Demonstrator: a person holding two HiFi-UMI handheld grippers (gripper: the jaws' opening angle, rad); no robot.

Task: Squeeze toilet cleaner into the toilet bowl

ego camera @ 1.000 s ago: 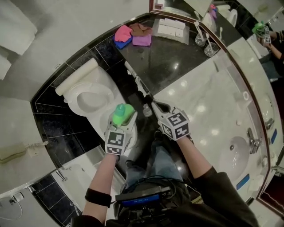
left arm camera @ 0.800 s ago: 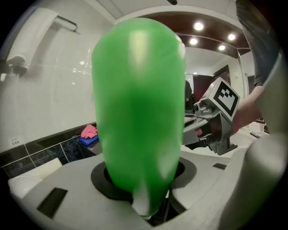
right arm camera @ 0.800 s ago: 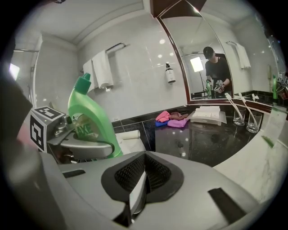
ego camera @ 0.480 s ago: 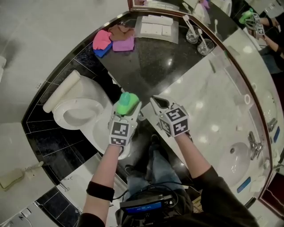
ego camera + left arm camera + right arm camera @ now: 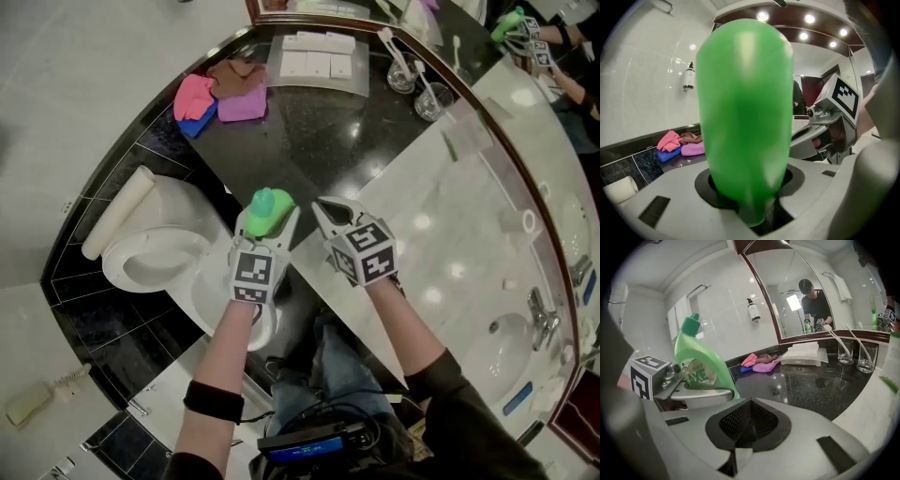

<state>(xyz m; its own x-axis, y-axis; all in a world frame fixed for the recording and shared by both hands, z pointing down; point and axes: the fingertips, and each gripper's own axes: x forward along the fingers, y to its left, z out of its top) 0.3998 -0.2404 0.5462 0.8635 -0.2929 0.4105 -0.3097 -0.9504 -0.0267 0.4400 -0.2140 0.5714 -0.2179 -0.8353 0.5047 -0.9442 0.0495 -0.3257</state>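
Two grippers out, bottle not yet over the bowl.
Left gripper (image 5: 269,221) clamps the green toilet cleaner bottle (image 5: 265,206) by its body, cap (image 5: 690,325) up, ready for tipping. Right gripper (image 5: 322,206), jaws together and empty, sits just beside it. The toilet bowl (image 5: 190,242) is below-left of the left gripper, blocked from that gripper's own view by the bottle.

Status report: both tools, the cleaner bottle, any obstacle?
Left tool shut on green plastic cleaner bottle. Right tool shut, empty. White toilet bowl left, unobstructed.
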